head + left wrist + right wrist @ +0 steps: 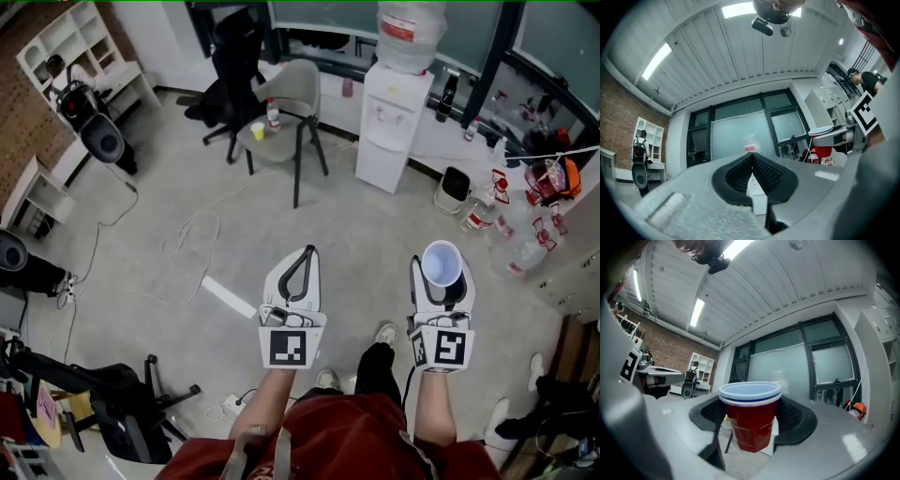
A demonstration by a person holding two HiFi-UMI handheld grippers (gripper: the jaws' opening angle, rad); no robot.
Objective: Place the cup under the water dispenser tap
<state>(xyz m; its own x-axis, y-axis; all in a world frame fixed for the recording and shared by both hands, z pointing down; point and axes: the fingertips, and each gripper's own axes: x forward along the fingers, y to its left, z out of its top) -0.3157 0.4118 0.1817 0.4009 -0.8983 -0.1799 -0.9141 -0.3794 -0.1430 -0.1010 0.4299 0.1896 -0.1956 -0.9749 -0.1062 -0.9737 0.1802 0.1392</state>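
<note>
Forearms of a person in a red shirt [347, 441] reach out over the grey floor [375, 225], one gripper in each hand. The right gripper [441, 281] has its jaws closed on a red cup [441, 264], held upright with its white rim on top. The left gripper [307, 259] holds nothing, its jaws pressed together at the tips. A white water dispenser [394, 122], topped by a large jug [410, 33], stands well apart at twelve o'clock from the cup, against the windowed wall. At eleven o'clock, a grey chair [286, 108] carries a small yellow cup [258, 131] and a small bottle [273, 114].
</note>
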